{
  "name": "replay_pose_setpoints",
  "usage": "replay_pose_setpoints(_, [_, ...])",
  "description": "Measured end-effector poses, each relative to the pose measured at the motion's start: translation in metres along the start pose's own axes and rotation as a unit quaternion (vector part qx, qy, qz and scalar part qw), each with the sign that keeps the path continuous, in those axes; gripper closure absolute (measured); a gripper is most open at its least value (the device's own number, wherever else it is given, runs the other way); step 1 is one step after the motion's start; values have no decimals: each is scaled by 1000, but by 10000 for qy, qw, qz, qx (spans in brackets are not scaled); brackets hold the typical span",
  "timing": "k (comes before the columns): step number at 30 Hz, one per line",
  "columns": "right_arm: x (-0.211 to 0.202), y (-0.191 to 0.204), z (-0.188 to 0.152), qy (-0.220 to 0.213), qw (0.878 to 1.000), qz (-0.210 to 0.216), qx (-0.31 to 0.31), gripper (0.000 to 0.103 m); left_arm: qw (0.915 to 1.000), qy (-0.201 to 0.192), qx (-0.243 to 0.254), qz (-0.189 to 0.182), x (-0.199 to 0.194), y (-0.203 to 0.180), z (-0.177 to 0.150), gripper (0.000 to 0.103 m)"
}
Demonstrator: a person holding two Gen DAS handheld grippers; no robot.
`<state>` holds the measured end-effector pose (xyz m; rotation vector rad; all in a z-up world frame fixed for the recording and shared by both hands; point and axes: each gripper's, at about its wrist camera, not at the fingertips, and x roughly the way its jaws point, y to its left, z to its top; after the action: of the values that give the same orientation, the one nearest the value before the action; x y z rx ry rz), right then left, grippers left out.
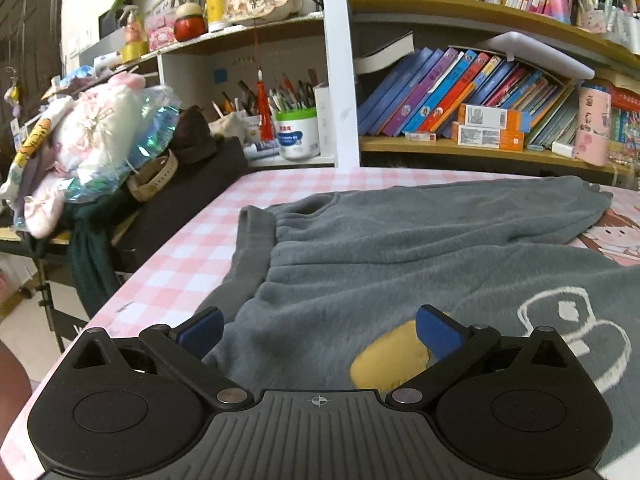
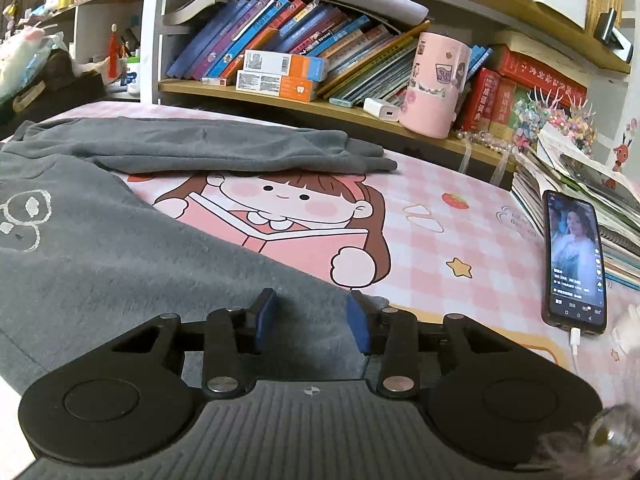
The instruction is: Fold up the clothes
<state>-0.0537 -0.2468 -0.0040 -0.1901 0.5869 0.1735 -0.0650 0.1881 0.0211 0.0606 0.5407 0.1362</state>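
Observation:
Grey fleece trousers (image 1: 400, 248) lie spread on the pink checked table mat (image 1: 192, 264), waistband to the left, with a yellow patch (image 1: 390, 360) and a white line drawing. My left gripper (image 1: 320, 330) is open over the near waist part, pads wide apart. In the right wrist view the trousers (image 2: 120, 248) have one leg along the back and one near leg. My right gripper (image 2: 312, 316) is open, with the near leg's end between its blue pads (image 2: 266, 320).
A phone (image 2: 574, 264) with a lit screen and charging cable lies at the right, next to a stack of books (image 2: 580, 184). Bookshelves (image 1: 460, 92) run along the back. A pink cup (image 2: 436, 84) stands on the shelf. Piled soft items (image 1: 100, 140) sit left of the mat.

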Motion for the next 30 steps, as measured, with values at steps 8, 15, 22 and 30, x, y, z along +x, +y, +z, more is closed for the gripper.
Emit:
replay_pose_setpoints(8, [-2,1,-2,-45,9999,93,-20,58,9993,274,-224,-123,4,6,-8,24])
replay_pose_setpoints(15, [-3,2,-2,-50,9999,157,-44,52,9950,408,-651,-631,14,16,-9,52])
replay_pose_setpoints(22, [-4,9,-2,-83,9996,132,-232,47,9954,547,-784,-40,29,37,-6,89])
replay_pose_setpoints(30, [-4,7,-2,-71,9997,169,-185,46,9978,359,-552,51,15,32,-5,88])
